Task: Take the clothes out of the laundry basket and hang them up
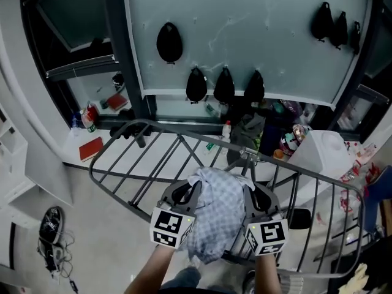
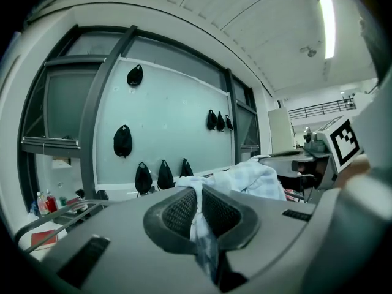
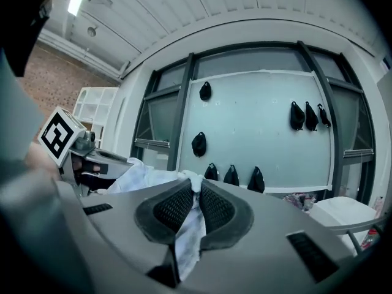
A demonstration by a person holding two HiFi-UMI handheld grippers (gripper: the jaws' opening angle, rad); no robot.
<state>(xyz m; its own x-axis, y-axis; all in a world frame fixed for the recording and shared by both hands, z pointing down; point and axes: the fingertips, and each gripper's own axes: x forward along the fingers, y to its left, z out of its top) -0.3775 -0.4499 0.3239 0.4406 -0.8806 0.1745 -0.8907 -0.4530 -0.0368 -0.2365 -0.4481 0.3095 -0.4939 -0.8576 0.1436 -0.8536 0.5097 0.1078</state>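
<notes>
- Checked cloth: held bunched btw. both grippers, over drying rack rails.
- Left gripper & right gripper: each clamped on a cloth edge.
- Rails lie just ahead/below; both grippers approx. equally near.

The cloth fills the gap between left claw and right claw, above the rack with its spaced bars. Open air runs ahead to the panel and its bags. A bin crowds the rack's right; floor lies left.
</notes>
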